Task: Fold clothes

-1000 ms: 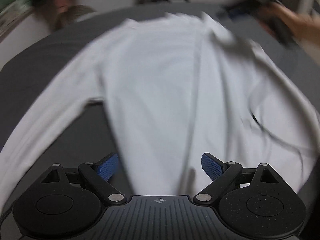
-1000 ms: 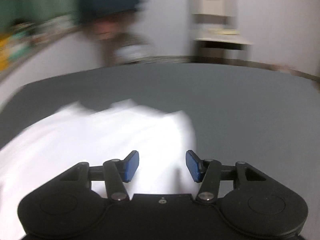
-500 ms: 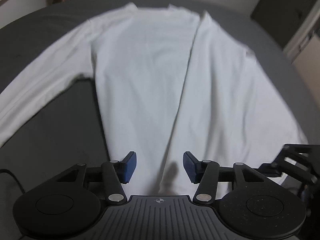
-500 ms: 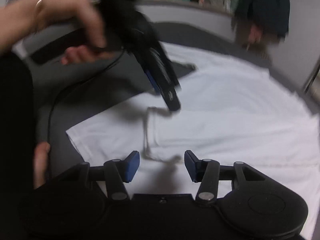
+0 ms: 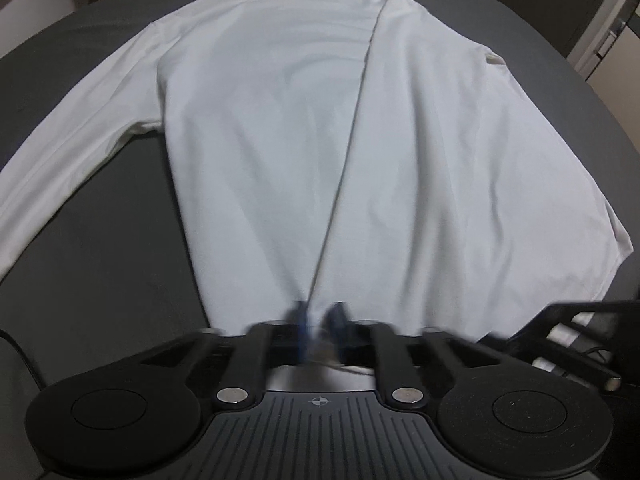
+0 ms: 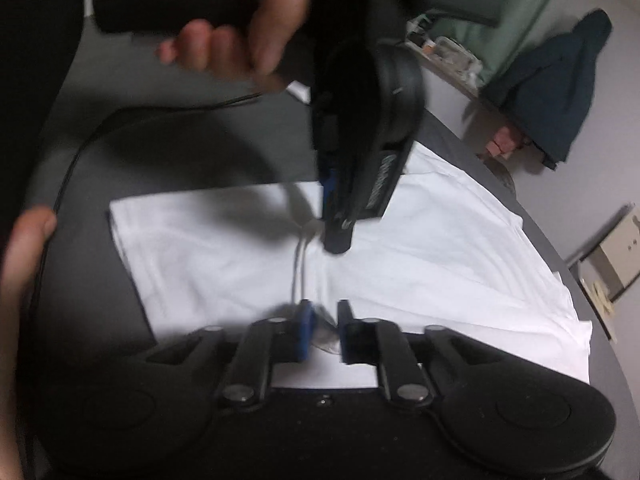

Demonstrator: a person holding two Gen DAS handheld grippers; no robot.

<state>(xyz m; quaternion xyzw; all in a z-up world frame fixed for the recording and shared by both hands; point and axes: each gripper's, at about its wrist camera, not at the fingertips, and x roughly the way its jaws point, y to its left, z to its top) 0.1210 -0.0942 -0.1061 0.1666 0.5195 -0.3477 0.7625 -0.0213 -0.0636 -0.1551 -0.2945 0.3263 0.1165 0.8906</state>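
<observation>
A white long-sleeved shirt (image 5: 280,128) lies spread flat on a dark grey table (image 5: 100,280), one side already folded over the body so that a long straight edge runs from the collar at 12 o'clock down to the hem at 6 o'clock. The unfolded sleeve (image 5: 76,132) stretches away toward 9 o'clock, its cuff out of the left wrist view. The cloth is smooth, with soft ripples across the chest and faint creases near the hem.

The left gripper (image 5: 320,326) sits at the hem, at 6 o'clock in its own view, right where the folded edge meets the bottom of the shirt. Its blue-padded fingers (image 5: 301,320) are drawn close together with white cloth bunched between them; motion blur softens the tips, but they appear clamped on the hem.

In the right wrist view the shirt (image 6: 420,248) runs from 9 o'clock to 3 o'clock across the table (image 6: 180,152). The right gripper (image 6: 322,326) rests at the near edge of the cloth at 6 o'clock, its fingers (image 6: 305,328) nearly together around a small raised pinch of fabric. Just beyond it, toward 12 o'clock, the left gripper (image 6: 334,220) points down into the shirt, held by a person's hand (image 6: 248,36). A fold ridge runs between the two tools. A second hand (image 6: 24,264) shows at 9 o'clock.
</observation>
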